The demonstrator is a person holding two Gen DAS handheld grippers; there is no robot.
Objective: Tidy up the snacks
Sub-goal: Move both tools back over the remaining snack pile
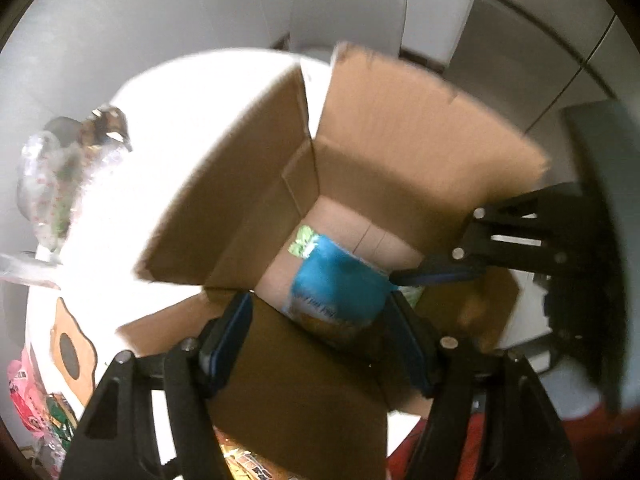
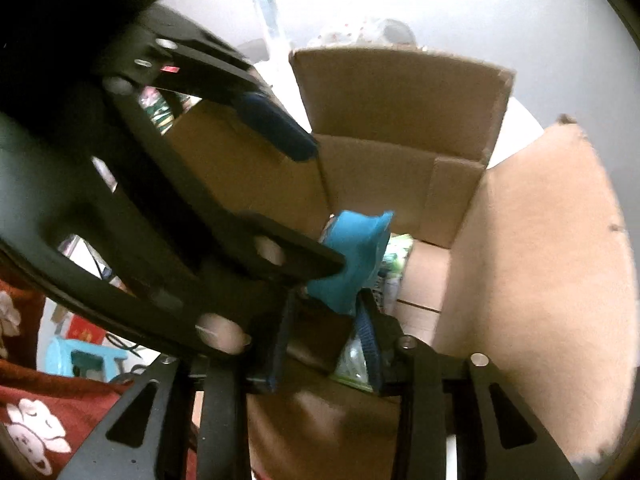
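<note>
Here, blue snack bag (image 1: 338, 280) lies between left fingers (image 1: 230, 332).

Place: you are working in a home, most likely a living or dining corner.
Table: a round white table (image 1: 120, 216) spreads beyond your left fingers, with a white chair (image 1: 348, 8) behind it.
Box: an open cardboard box (image 1: 400, 128) sits ahead of both pairs of fingers.
Snacks: loose packets (image 1: 24, 392) lie at the table edge, left of your left fingers.
Fabric: a red flower-print cloth (image 2: 36, 420) shows below-left of your right fingers.
Stool: a small blue plastic stool (image 2: 80, 356) stands on the floor, left of them.
</note>
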